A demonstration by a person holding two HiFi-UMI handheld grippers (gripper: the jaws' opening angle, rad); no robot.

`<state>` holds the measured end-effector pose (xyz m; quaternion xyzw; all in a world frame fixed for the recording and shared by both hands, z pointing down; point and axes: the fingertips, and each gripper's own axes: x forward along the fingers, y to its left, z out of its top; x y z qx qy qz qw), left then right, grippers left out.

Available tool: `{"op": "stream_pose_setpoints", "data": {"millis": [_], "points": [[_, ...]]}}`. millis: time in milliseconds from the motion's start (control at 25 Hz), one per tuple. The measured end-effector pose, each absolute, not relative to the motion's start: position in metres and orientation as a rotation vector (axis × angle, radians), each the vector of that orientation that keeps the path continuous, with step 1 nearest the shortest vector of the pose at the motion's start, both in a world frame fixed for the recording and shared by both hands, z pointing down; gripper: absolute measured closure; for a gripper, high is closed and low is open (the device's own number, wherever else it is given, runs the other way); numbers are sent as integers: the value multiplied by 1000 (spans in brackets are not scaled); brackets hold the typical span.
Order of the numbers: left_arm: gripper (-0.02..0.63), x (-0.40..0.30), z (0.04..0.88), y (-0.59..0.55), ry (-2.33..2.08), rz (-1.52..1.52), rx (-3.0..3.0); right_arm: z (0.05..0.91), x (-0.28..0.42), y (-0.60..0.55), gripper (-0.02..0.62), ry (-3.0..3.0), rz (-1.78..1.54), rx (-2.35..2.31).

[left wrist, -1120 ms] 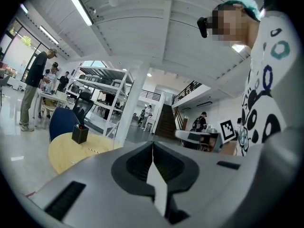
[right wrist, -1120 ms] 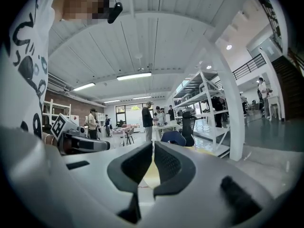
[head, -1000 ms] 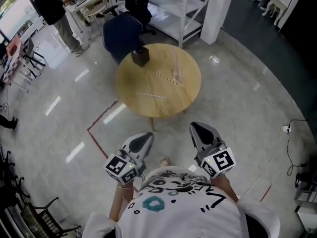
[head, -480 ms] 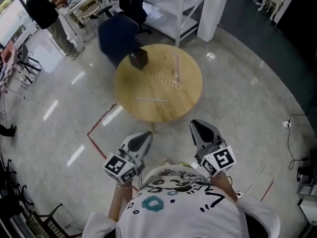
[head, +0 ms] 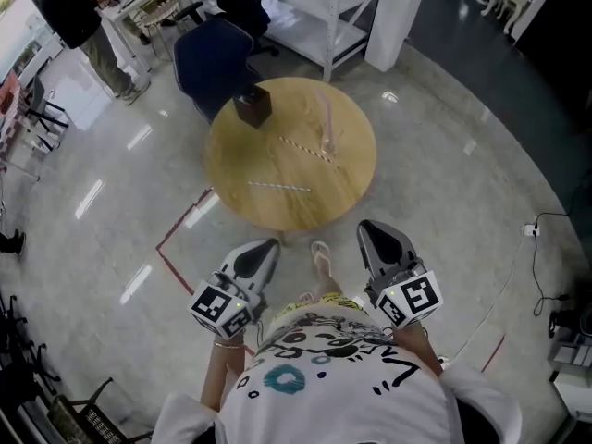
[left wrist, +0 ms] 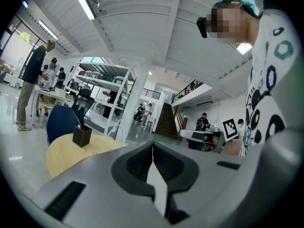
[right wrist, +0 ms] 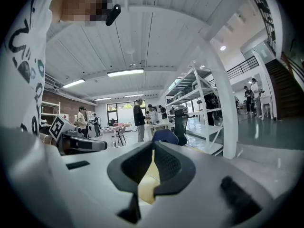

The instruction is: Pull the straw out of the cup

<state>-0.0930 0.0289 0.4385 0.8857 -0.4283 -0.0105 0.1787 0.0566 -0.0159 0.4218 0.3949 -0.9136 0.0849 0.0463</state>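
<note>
Firstly, limits of view: the clear cup (head: pixel 326 140) on the far right part of the round wooden table (head: pixel 277 206) is faint in the head view. We note a thin pale straw (head: pixel 323 111) rising from it, but cannot confirm how deep it sits. Neither gripper view shows the cup.

The left gripper (head: pixel 266 245) and right gripper (head: pixel 370 228) hang close to the person's torso, well apart from the table. In the left gripper view the ribbed dark pads of the left gripper (left wrist: pixel 153 144) meet at the tips with nothing between them. The right gripper (right wrist: pixel 152 144) reads the same, tips together, only a sliver of tabletop showing behind the wedge below.

A striped straw (head: pixel 303 148) and a paler one (head: pixel 277 187) lie flat on the wood. A square black box (head: pixel 252 106) stands at the far edge, near a blue chair (head: pixel 211 58).
</note>
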Motion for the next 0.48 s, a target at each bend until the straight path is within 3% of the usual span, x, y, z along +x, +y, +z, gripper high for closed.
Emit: {"op": "stream_pose_setpoints", "data": {"millis": [480], "points": [[589, -113, 443, -65, -1313, -60, 2421, 424, 61, -126, 566, -2771, 254, 1171]]}}
